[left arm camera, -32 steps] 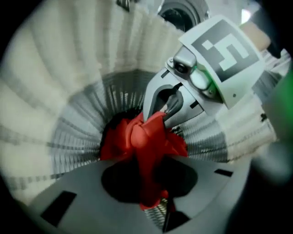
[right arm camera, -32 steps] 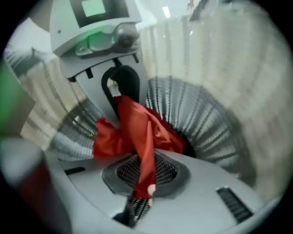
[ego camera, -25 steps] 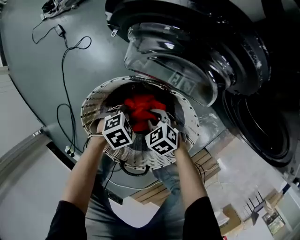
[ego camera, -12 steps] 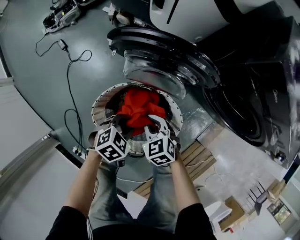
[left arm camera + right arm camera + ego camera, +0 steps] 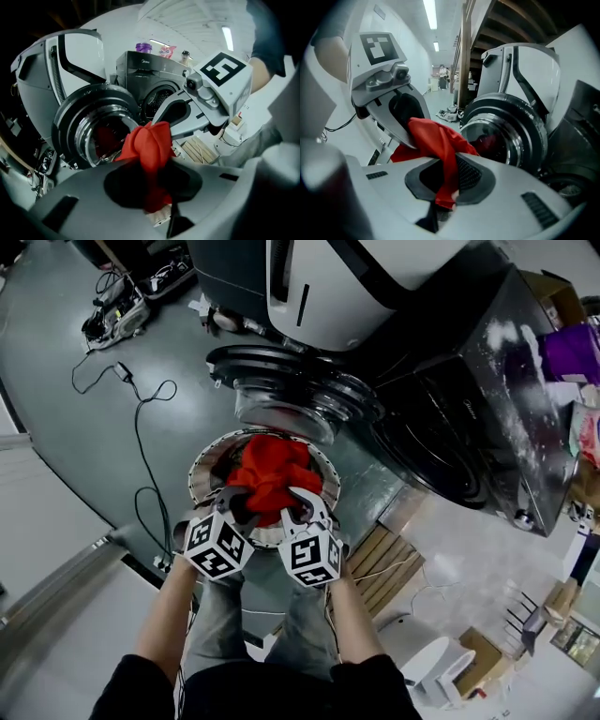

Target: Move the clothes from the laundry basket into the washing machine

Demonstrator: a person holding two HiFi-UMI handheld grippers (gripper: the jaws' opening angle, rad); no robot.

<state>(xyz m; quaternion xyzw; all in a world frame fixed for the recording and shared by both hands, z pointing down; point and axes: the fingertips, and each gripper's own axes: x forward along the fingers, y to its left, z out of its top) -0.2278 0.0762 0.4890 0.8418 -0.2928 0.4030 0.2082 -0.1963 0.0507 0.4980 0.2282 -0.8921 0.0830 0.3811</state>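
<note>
Item: red garment [image 5: 275,472], one piece, plain bright red, thin soft fabric, crumpled into loose folds, no print visible. Location: bunched over the mouth of the round white perforated laundry basket [image 5: 197,486], which stands on the grey floor [image 5: 75,427] just below the open round glass door [image 5: 291,401] of the dark front-loading washing machine [image 5: 464,418]. Hold: left gripper [image 5: 232,504] clamped on the garment's left side, with a fold of red cloth pinched between its jaws (the left gripper view shows the fabric running down into the narrow gap). The right gripper [image 5: 300,506] is likewise closed on the right side, with cloth hanging through its nearly touching jaws. Relation: the two grippers sit side by side at the basket's near rim, tips angled toward one another, with the bulk of the garment gathered between and just beyond them. Whether the cloth's lower part rests inside the basket is hard to judge from the head view.
</note>
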